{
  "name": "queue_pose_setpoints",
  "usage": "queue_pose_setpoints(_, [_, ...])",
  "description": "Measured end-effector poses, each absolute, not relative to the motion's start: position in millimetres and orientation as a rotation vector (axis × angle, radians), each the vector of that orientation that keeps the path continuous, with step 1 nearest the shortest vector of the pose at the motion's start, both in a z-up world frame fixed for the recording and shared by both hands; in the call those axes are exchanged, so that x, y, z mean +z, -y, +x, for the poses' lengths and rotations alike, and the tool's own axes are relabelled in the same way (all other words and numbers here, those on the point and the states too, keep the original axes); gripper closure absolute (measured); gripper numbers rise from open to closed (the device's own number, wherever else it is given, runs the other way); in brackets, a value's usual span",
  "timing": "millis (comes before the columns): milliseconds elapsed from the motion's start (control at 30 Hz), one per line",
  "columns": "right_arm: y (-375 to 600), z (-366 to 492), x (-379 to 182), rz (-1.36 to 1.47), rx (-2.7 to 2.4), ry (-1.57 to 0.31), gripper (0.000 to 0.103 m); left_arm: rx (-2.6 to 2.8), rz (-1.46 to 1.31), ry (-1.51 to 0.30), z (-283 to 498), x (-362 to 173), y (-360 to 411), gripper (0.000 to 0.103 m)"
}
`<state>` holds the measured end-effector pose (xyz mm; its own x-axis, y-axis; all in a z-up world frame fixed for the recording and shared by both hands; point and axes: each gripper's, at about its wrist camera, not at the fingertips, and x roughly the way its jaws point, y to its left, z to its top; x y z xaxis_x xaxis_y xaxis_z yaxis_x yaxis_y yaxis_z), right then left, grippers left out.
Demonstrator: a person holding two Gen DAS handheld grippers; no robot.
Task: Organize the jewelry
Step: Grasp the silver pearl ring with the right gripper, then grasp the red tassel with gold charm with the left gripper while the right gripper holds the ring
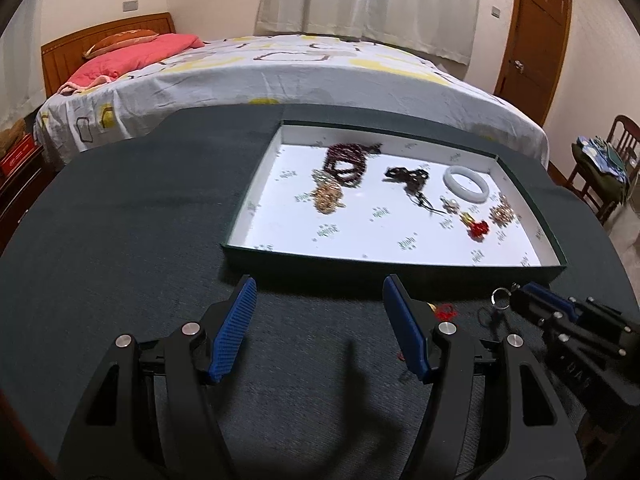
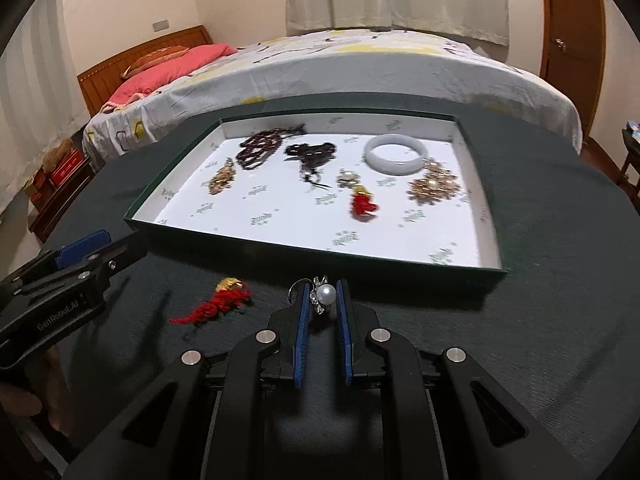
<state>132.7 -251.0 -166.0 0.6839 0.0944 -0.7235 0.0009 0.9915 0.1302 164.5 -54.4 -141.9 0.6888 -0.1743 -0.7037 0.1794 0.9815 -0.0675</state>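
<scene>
Tabletop: pearl brooch (image 2: 323, 295) between right tongs (image 2: 322, 300)

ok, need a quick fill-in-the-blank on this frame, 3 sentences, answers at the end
The right gripper is shut on a ring set with a ____.
The white bangle lies inside the ____.
The left gripper is ____ and holds nothing.
A red knot charm lies on the dark cloth, outside the tray.

Answers: pearl; tray; open
</scene>
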Motion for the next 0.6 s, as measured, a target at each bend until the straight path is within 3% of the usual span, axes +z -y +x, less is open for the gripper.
queue_pose_setpoints(600, [302,109,-170,0.204,-0.009,-0.798,0.089,-0.308,0.086,-0.856,149,-169,112,0.039])
